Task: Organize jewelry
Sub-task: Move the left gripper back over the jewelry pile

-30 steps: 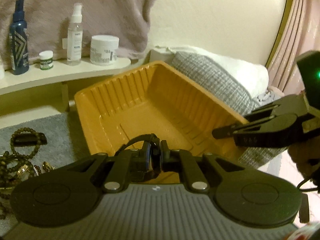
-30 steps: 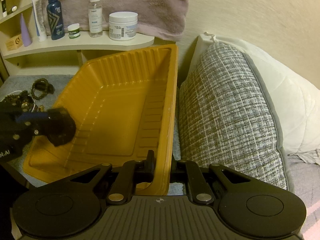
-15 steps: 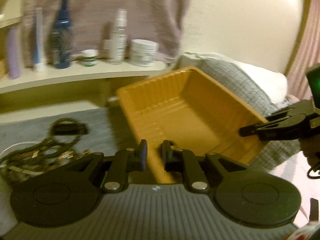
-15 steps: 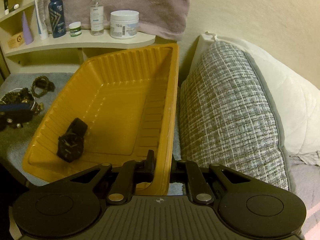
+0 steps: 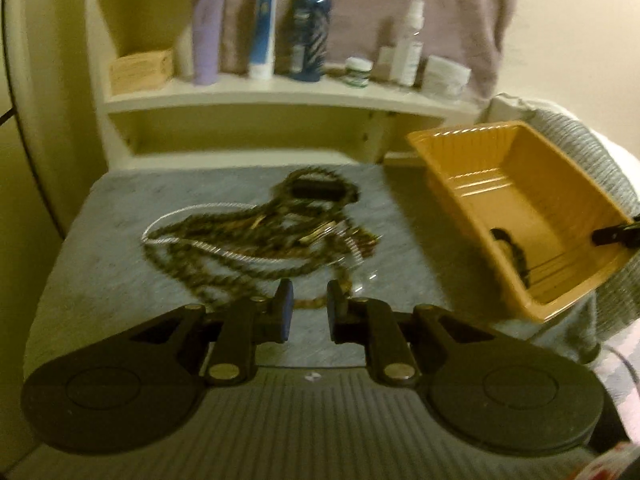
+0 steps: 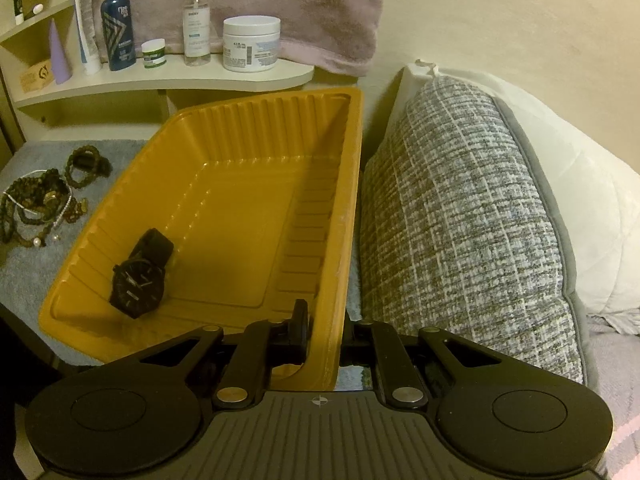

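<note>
An orange plastic tray (image 6: 352,160) stands tilted beside a grey mat, and my right gripper (image 6: 324,316) is shut on its near right wall. A black wristwatch (image 6: 138,280) lies in the tray's low left corner; the left wrist view shows the watch (image 5: 514,252) in the tray (image 5: 452,168) too. My left gripper (image 5: 308,300) hovers over the mat just in front of a tangled pile of bead necklaces and chains (image 5: 256,236). Its jaws stand a little apart with nothing between them. The right gripper's tip (image 5: 616,234) shows at the tray's far edge.
A cream shelf (image 6: 160,74) behind the mat carries several bottles and jars under a hanging towel. A grey woven pillow (image 6: 460,220) leans against the tray's right side, with a white cushion behind it. A dark bead bracelet (image 6: 86,166) lies apart from the pile.
The left gripper let go of the black watch, which now lies in the tray, and swung left from above the tray to the jewelry pile. The right gripper kept its hold.
</note>
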`<state>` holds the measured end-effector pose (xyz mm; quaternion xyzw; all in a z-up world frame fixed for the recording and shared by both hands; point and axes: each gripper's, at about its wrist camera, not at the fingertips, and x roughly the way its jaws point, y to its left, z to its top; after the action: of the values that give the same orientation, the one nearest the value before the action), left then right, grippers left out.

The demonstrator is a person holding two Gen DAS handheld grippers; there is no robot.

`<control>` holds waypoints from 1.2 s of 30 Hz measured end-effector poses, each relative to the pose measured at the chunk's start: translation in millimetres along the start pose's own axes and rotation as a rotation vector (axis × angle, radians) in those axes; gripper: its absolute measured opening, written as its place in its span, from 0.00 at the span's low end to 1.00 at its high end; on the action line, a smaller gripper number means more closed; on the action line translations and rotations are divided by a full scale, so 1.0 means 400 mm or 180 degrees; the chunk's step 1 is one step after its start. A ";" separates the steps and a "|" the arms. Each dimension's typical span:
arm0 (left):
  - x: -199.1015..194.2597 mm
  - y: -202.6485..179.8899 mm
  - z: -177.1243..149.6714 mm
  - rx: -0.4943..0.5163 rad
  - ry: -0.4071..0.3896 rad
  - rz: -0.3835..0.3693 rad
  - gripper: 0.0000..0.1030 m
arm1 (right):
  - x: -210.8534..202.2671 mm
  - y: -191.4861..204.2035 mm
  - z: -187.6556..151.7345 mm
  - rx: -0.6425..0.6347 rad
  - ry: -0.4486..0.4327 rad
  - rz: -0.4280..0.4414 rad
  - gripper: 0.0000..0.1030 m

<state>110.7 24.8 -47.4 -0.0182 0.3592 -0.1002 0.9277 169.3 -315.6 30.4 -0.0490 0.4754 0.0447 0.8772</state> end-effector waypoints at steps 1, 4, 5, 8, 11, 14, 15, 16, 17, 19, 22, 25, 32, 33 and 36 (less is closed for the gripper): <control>0.002 0.005 -0.003 0.0000 0.0005 0.0016 0.14 | 0.000 0.000 0.001 -0.0003 0.0000 -0.0001 0.12; 0.012 -0.002 -0.007 0.0078 -0.0001 0.0044 0.14 | -0.001 0.001 0.001 -0.0007 0.0003 -0.0003 0.12; 0.017 -0.007 -0.008 0.0118 0.0002 0.0062 0.14 | -0.002 0.001 0.001 -0.0005 0.0002 -0.0004 0.12; 0.034 -0.023 -0.015 0.0261 0.0018 0.0113 0.14 | 0.000 0.002 0.001 -0.0004 0.0004 -0.0006 0.12; 0.043 -0.031 -0.022 0.0441 0.0013 0.0193 0.16 | 0.001 0.001 0.002 -0.0002 0.0007 -0.0009 0.12; 0.054 -0.023 -0.022 0.0499 0.0027 0.0279 0.16 | 0.001 0.001 0.001 0.0000 0.0009 -0.0008 0.12; 0.057 -0.016 -0.021 0.0475 0.0033 0.0309 0.16 | 0.002 0.000 0.001 -0.0003 0.0009 -0.0007 0.12; 0.060 -0.008 -0.020 0.0447 0.0045 0.0342 0.17 | 0.001 0.000 0.001 -0.0004 0.0008 -0.0007 0.12; 0.064 -0.001 -0.020 0.0431 0.0058 0.0363 0.18 | 0.002 0.000 0.001 -0.0005 0.0008 -0.0009 0.12; 0.074 0.008 -0.021 0.0430 0.0100 0.0356 0.20 | 0.003 0.000 0.001 -0.0005 0.0010 -0.0011 0.12; 0.091 0.011 -0.027 0.0487 0.0157 0.0358 0.22 | 0.003 -0.001 0.001 -0.0004 0.0011 -0.0009 0.12; 0.099 0.003 -0.029 0.0652 0.0144 0.0391 0.22 | 0.003 0.000 0.002 -0.0005 0.0012 -0.0010 0.12; 0.124 0.005 -0.011 0.0930 0.0284 0.0358 0.25 | 0.005 -0.001 0.001 -0.0006 0.0009 -0.0011 0.12; 0.125 0.007 -0.009 0.0962 0.0301 0.0334 0.23 | 0.006 -0.001 0.001 -0.0003 0.0009 -0.0012 0.12; 0.127 0.016 -0.002 0.0982 0.0370 0.0276 0.07 | 0.007 -0.003 -0.001 0.0002 0.0008 -0.0016 0.12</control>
<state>148.1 20.9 -82.1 0.1457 0.3931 -0.1149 0.9006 170.7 -316.7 28.1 -0.0500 0.4765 0.0422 0.8767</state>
